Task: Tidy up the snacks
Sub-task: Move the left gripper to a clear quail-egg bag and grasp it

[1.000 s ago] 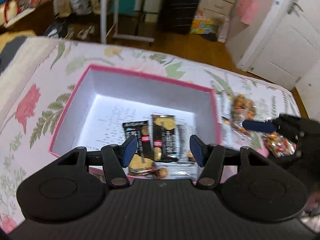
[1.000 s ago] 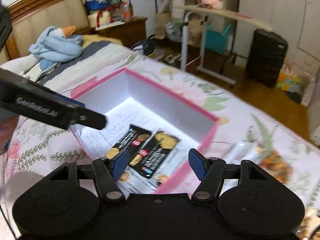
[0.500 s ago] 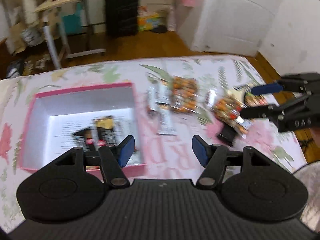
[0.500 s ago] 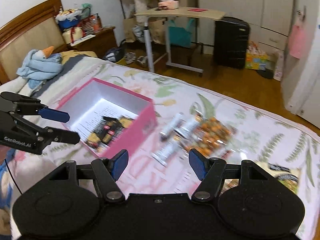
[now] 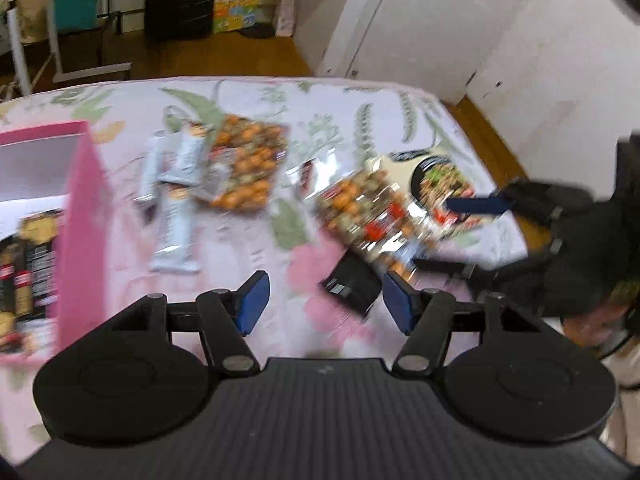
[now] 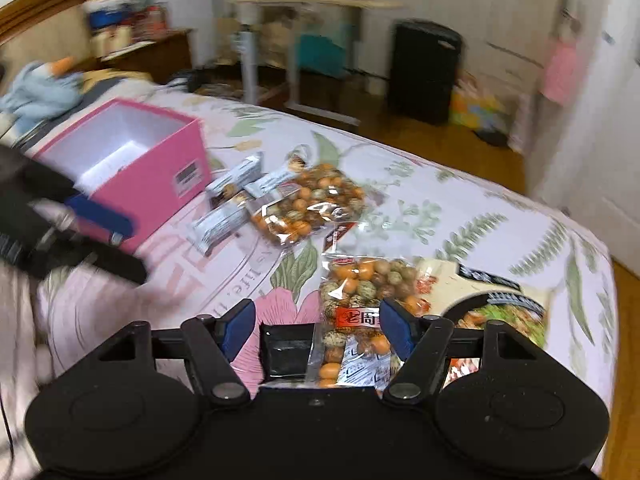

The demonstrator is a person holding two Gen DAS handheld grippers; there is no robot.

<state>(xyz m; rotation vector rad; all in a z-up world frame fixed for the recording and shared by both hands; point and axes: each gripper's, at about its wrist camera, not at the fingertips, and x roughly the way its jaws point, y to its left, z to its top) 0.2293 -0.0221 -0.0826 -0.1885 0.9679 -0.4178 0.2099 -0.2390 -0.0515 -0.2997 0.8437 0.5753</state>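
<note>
A pink box [image 6: 132, 160] stands on the floral bedspread at the left; in the left wrist view [image 5: 80, 216] it holds dark snack packets [image 5: 28, 264]. Beside it lie grey bars [image 6: 232, 204] and a clear bag of orange nuts [image 6: 308, 204]. A second nut bag [image 6: 356, 304], a small black packet [image 6: 286, 350] and a noodle pack [image 6: 496, 312] lie nearer. My right gripper [image 6: 318, 330] is open, low over the black packet and second nut bag. My left gripper [image 5: 325, 300] is open and empty above the bedspread, just left of the black packet [image 5: 352, 286].
The bed's right edge [image 6: 600, 280] drops to a wooden floor. A desk frame [image 6: 288, 52], a black drawer unit [image 6: 424, 68] and white doors [image 5: 400, 20] stand beyond the bed. A blue soft toy [image 6: 36, 92] lies by the headboard.
Both grippers have swung away from the pink box to the right, toward the loose snacks. The right gripper has dropped low over the black packet and nut bag. Both stay open.
</note>
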